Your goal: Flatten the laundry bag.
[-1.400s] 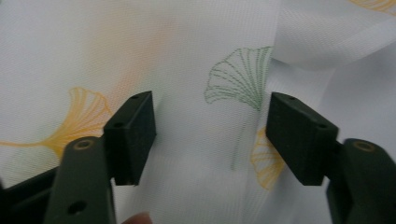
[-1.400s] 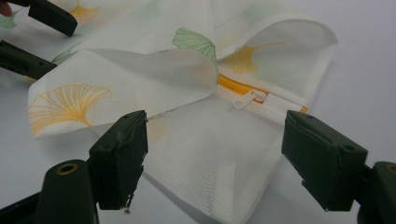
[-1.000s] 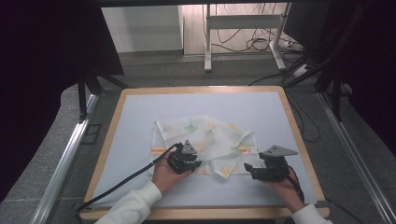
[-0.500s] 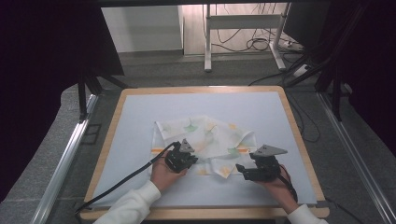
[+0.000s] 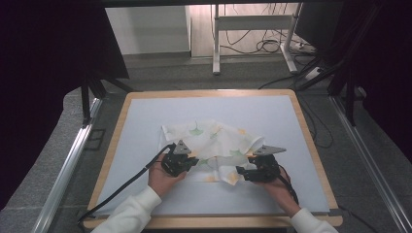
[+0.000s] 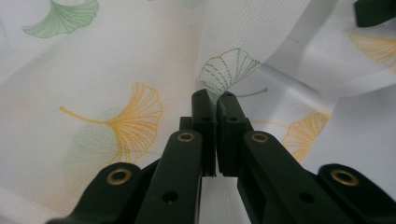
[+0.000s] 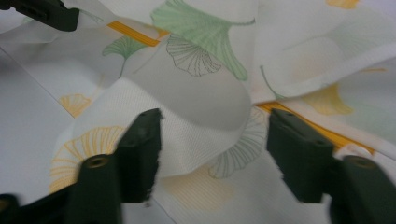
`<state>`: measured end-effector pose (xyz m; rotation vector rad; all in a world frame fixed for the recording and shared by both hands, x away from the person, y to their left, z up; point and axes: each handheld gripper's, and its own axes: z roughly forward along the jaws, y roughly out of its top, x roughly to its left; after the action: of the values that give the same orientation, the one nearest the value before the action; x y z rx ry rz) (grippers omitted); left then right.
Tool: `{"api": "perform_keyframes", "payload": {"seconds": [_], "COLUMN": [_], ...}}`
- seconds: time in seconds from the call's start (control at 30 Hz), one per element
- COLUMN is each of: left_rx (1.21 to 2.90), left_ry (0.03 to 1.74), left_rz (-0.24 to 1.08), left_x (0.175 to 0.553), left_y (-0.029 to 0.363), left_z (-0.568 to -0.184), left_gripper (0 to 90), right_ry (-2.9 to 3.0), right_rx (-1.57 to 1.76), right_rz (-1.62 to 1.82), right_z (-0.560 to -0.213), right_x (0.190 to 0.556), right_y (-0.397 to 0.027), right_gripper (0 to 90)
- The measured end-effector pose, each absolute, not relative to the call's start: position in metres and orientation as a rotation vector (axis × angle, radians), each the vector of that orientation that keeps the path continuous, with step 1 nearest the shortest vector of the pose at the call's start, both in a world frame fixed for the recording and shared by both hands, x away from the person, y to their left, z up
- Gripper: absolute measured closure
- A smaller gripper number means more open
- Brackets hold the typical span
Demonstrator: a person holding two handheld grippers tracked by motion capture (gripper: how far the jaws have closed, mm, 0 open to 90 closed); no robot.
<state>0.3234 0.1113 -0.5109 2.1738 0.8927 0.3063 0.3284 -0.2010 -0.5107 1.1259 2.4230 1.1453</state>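
White cloth [image 5: 214, 145] with green and orange ginkgo leaves; pale blue mat [image 5: 145, 126].

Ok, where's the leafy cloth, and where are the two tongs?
leafy cloth [image 5: 214, 138]: high view, its middle.
left tongs [image 6: 214, 100]: left gripper view, between the shut tips.
right tongs [image 7: 215, 128]: right gripper view, gap between tips, cloth fold inside.

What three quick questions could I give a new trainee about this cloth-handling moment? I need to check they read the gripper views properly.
1. True or false: the left gripper has its jaws shut on the cloth.
2. What lies between the jaws of the right gripper: A) a fold of cloth, B) a cable, C) a bare stretch of table?
3. What pattern is printed on the cloth?

Key:
1. True. Its jaws meet with the fabric pinched at their tips.
2. A. The jaws have just been closing around a raised fold but stand apart from it.
3. Fan-shaped leaves in green and yellow.
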Motion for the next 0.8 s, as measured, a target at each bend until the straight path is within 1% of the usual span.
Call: {"api": "perform_keyframes", "payload": {"seconds": [0.03,0.1,0.13,0.17,0.2,0.23,0.27,0.37,0.43,0.57,0.67,0.7,0.8], "left_rx": [2.162,2.154,2.154,2.149,2.147,2.145,2.136,2.126,2.107,2.122,2.118,2.117,2.118], "left_ry": [0.896,0.9,0.9,0.902,0.904,0.904,0.908,0.911,0.904,0.868,0.86,0.861,0.869], "left_rz": [0.31,0.31,0.31,0.313,0.313,0.314,0.311,0.306,0.298,0.313,0.315,0.318,0.325], "left_x": [0.322,0.321,0.321,0.321,0.32,0.32,0.32,0.32,0.319,0.316,0.315,0.315,0.316], "left_y": [0.116,0.12,0.12,0.122,0.123,0.124,0.127,0.128,0.127,0.121,0.12,0.121,0.125], "left_z": [-0.509,-0.507,-0.507,-0.506,-0.505,-0.505,-0.504,-0.502,-0.5,-0.496,-0.494,-0.493,-0.492], "left_gripper": [88.9,89.0,89.0,89.0,89.1,89.1,89.1,89.2,89.3,89.3,89.3,89.3,89.4], "right_ry": [2.434,2.461,2.461,2.472,2.492,2.492,2.465,2.434,2.389,2.344,2.324,2.311,2.321], "right_rx": [1.124,1.1,1.1,1.088,1.061,1.061,1.042,1.026,0.99,0.931,0.886,0.846,0.825], "right_rz": [1.155,1.168,1.168,1.169,1.172,1.172,1.17,1.158,1.136,1.116,1.102,1.111,1.153], "right_z": [-0.511,-0.51,-0.51,-0.509,-0.505,-0.505,-0.498,-0.49,-0.475,-0.454,-0.445,-0.437,-0.433], "right_x": [0.33,0.332,0.332,0.332,0.334,0.334,0.334,0.335,0.338,0.342,0.342,0.341,0.338], "right_y": [-0.2,-0.199,-0.199,-0.199,-0.2,-0.2,-0.203,-0.208,-0.215,-0.22,-0.219,-0.218,-0.213], "right_gripper": [46.3,64.1,64.1,72.0,82.6,82.6,86.8,88.0,88.5,88.7,88.7,88.7,88.6]}}
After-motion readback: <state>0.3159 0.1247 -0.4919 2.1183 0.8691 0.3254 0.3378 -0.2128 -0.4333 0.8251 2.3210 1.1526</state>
